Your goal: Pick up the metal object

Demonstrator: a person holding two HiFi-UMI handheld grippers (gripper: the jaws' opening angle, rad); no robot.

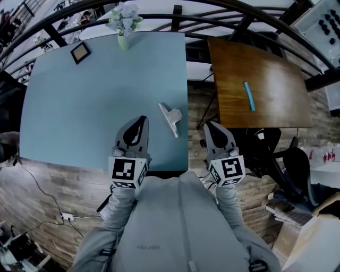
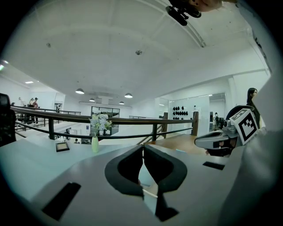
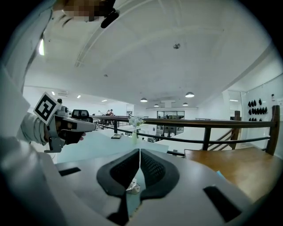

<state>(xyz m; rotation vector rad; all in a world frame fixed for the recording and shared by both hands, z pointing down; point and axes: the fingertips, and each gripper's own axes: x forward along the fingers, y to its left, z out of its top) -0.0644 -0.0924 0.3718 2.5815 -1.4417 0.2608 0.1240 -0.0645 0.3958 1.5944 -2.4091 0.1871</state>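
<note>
The metal object (image 1: 170, 119), a flat silvery piece with a clip-like end, lies on the light blue table (image 1: 79, 106) near its right edge. My left gripper (image 1: 141, 120) hovers over the table's near edge, just left of the object, shut and empty. My right gripper (image 1: 209, 126) is held off the table's right side, also shut with nothing in it. Through the gap under the right gripper's (image 3: 139, 151) closed jaws a bit of the metal object (image 3: 132, 187) shows. In the left gripper view the left gripper (image 2: 143, 148) points across the table at a level angle.
A vase of flowers (image 1: 123, 25) and a small picture frame (image 1: 81, 52) stand at the table's far edge. To the right is a brown wooden table (image 1: 276, 69) with a blue stick (image 1: 249, 95) on it. A dark railing (image 1: 212, 13) runs behind; a black chair (image 1: 289, 162) stands at the right.
</note>
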